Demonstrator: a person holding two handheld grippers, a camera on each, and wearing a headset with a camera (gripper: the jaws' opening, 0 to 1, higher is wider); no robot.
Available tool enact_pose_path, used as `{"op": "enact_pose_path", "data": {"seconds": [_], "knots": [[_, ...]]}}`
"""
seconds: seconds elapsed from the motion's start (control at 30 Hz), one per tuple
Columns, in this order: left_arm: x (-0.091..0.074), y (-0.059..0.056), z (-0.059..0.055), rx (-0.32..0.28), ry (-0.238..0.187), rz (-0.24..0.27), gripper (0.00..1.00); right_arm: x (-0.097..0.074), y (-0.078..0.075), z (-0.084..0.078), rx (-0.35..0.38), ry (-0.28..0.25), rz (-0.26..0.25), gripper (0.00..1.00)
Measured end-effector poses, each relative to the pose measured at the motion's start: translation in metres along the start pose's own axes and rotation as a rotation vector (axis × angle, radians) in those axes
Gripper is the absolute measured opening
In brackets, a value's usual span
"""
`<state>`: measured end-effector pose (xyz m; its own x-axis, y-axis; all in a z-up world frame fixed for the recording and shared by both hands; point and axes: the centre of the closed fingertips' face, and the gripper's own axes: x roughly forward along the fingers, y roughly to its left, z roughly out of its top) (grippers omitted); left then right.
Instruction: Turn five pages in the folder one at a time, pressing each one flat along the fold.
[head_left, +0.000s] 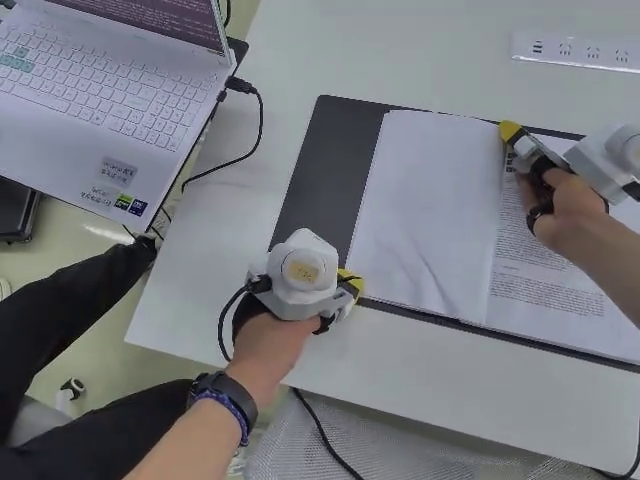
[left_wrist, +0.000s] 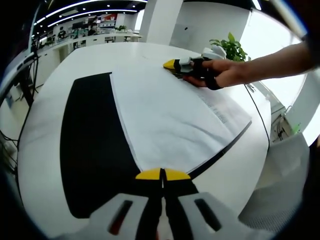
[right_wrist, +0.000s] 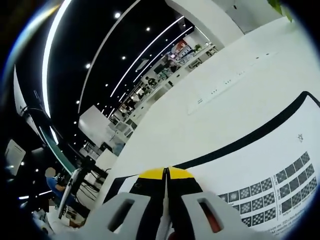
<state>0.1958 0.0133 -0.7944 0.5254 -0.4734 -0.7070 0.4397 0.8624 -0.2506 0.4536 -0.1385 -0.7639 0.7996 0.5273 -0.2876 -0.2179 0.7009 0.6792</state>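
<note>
Head view: open black folder (head_left: 318, 170) flat on white table (head_left: 420, 50), right gripper (head_left: 511, 133) at the fold's top, left gripper (head_left: 350, 288) at its near edge. Left gripper view: jaws pressed together, empty; thin white paper page (left_wrist: 165, 115) looks light, floppy, crease-prone, so I'd take a free corner. Right gripper view: jaws pressed together too.

One open black folder (head_left: 318, 170); one white laptop (head_left: 100, 90); one white power strip (head_left: 575, 50); two yellow-tipped tools, left hand-held gripper (head_left: 350, 287) and right hand-held gripper (head_left: 510, 131).
</note>
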Motion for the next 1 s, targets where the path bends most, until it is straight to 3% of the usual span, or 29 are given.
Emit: {"op": "enact_pose_path", "data": {"seconds": [0.4,0.67,1.0], "knots": [[0.0,0.0,0.0,-0.014,-0.014,0.004,0.0,-0.027,0.026,-0.023,-0.041,0.041,0.075,0.0],[-0.001,0.0,0.0,-0.015,-0.016,0.006,0.0,-0.031,0.021,-0.033,-0.058,0.066,0.101,0.0],[0.0,0.0,0.0,-0.014,-0.019,0.005,0.0,-0.053,0.032,-0.05,-0.094,0.089,0.135,0.0]]}}
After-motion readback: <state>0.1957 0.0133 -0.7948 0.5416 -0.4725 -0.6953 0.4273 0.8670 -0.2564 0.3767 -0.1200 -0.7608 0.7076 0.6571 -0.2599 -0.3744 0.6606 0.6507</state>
